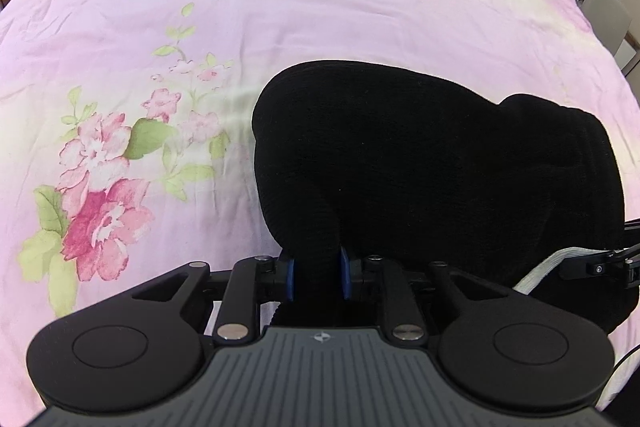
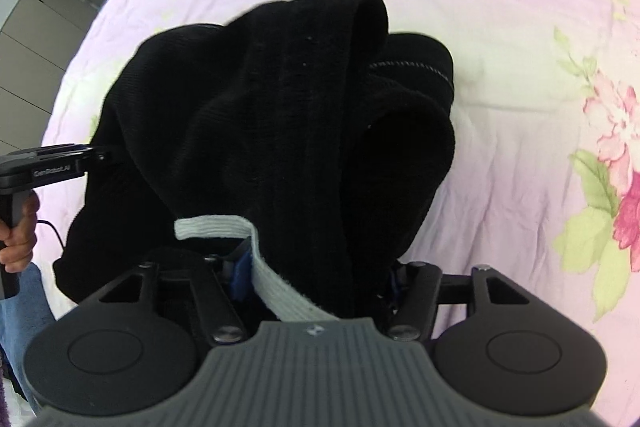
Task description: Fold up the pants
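Black pants (image 1: 420, 155) lie bunched on a pink flowered bedspread (image 1: 280, 7). My left gripper (image 1: 316, 273) is shut on a narrow ribbed fold of them, with a blue pad pressed against each side. In the right wrist view the pants (image 2: 280, 115) are heaped in thick folds, and their white waistband (image 2: 280, 291) runs back between the fingers of my right gripper (image 2: 318, 271). Those jaws stand wide around the thick bunch, the blue pads showing beside the cloth rather than pinching it. The fingertips are buried in fabric.
The bedspread (image 2: 500, 27) reaches far on every side of the pants. A hand (image 2: 18, 231) grips the left tool's handle at the left edge, above a blue-jeaned leg. Chairs (image 1: 604, 11) stand past the far right side of the bed and cabinets (image 2: 36, 27) past the far left.
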`<state>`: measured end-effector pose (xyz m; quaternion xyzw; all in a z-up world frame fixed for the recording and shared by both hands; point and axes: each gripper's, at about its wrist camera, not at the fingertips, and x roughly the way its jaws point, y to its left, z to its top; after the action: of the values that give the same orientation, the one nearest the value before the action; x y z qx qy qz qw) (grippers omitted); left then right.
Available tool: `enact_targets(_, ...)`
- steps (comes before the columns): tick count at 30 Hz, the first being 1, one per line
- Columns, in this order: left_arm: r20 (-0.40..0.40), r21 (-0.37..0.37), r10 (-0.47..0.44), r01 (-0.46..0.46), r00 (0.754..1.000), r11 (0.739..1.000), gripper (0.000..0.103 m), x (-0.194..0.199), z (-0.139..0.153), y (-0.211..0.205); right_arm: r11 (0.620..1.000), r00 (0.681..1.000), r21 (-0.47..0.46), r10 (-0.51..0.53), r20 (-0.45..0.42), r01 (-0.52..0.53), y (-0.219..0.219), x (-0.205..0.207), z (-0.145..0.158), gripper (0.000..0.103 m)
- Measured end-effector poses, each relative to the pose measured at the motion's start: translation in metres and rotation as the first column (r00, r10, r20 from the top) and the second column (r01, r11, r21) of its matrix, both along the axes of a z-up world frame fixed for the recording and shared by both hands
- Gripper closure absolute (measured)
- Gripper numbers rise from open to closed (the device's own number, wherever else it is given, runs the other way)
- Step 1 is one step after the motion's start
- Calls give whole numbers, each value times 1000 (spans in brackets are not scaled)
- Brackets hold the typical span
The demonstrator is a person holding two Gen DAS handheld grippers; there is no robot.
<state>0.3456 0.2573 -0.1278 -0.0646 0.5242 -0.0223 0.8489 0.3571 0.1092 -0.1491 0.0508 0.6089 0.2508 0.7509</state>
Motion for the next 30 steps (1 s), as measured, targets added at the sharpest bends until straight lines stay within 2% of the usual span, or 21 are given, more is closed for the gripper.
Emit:
enact_targets(4, 11, 68, 10, -11, 1000, 998, 63, -9, 16, -6, 1000, 1000, -21, -12, 10, 12, 5, -3, 2, 38)
enact_targets(8, 38, 154, -27, 21, 999, 988, 62, -32, 44, -9, 999, 999, -50, -11, 40, 13, -4, -11, 19, 35)
enact_targets(12, 20, 229, -104, 97, 994, 969, 62, -59, 72, -15, 993, 988, -112, 54, 147, -37, -7, -26, 51, 36)
enact_targets(15, -5, 283, -153, 148, 988, 948, 62, -78, 89, -24, 982, 957, -168, 127, 260, -85, -5, -42, 75, 43)
enact_targets(17, -5, 281, -167, 162, 986, 946, 62, -87, 94, -28, 976, 935, -190, 166, 312, -110, -5, -55, 86, 56)
enact_targets(18, 1, 280, -169, 163, 986, 946, 62, -91, 94, -30, 973, 926, -196, 183, 330, -123, -4, -61, 89, 60)
enact_targets(20, 18, 268, -152, 142, 988, 953, 63, -96, 84, -35, 967, 908, -202, 220, 356, -155, -1, -74, 88, 75)
enact_targets(22, 17, 260, -138, 129, 990, 957, 67, -99, 68, -41, 955, 889, -221, 268, 371, -195, 0, -85, 81, 82)
enact_targets(25, -19, 248, -108, 109, 994, 963, 72, -102, 38, -43, 945, 878, -248, 296, 377, -212, 0, -94, 60, 84)
enact_targets(30, -70, 222, -98, 111, 993, 969, 71, -105, 1, -35, 949, 901, -260, 264, 344, -179, -5, -93, 21, 86)
